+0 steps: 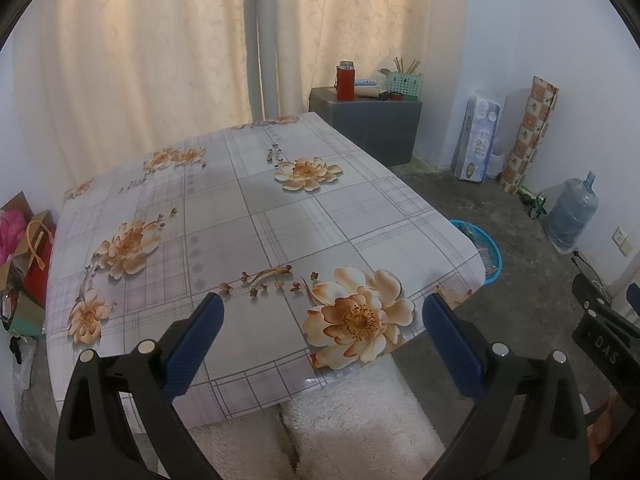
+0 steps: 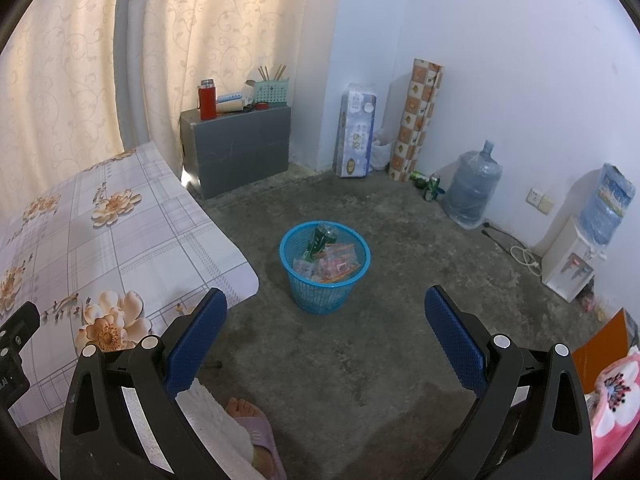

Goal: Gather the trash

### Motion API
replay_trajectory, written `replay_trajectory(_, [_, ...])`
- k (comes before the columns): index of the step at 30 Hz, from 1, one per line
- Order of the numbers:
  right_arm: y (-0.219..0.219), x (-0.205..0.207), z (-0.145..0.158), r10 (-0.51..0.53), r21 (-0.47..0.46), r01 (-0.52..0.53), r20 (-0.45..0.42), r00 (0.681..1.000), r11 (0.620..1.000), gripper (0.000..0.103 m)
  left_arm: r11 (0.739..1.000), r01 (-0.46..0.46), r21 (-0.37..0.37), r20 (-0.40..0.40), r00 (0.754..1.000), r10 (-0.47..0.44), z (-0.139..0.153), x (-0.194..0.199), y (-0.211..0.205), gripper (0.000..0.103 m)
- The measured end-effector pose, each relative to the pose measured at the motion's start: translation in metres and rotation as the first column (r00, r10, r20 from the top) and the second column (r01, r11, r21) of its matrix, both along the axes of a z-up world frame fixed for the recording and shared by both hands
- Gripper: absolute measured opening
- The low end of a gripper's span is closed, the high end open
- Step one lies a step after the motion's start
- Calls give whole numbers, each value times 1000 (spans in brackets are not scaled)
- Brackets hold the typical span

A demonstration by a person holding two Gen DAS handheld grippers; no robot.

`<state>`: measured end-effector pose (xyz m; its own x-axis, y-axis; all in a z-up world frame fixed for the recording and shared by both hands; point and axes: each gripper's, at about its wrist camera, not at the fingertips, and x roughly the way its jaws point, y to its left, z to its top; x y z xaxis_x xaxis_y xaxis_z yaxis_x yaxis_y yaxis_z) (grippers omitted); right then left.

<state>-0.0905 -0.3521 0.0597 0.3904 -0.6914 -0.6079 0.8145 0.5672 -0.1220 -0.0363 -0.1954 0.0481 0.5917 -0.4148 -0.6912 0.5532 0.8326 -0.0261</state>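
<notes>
A blue mesh waste basket (image 2: 324,268) stands on the concrete floor beside the table and holds a green bottle and several plastic wrappers. In the left wrist view only its rim (image 1: 486,252) peeks out past the table's right edge. My left gripper (image 1: 322,344) is open above the near edge of the flowered tablecloth (image 1: 256,224), with nothing between its blue pads. My right gripper (image 2: 326,344) is open over the floor, short of the basket, and also holds nothing. No loose trash shows on the tablecloth.
A grey box (image 2: 236,148) with a red flask and a green holder stands by the curtain. Along the wall are a tissue pack (image 2: 356,136), a patterned roll (image 2: 416,120), green bottles, a water jug (image 2: 472,184) and a dispenser (image 2: 572,260). A person's slippered foot (image 2: 256,432) is near.
</notes>
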Motion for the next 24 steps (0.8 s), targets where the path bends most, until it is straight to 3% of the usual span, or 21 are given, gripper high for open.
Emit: replay_trajectory(24, [0, 2, 0, 2, 0, -2, -1, 1000, 1000, 95, 1000, 0, -3, -5, 1000, 0, -2, -1, 0, 98])
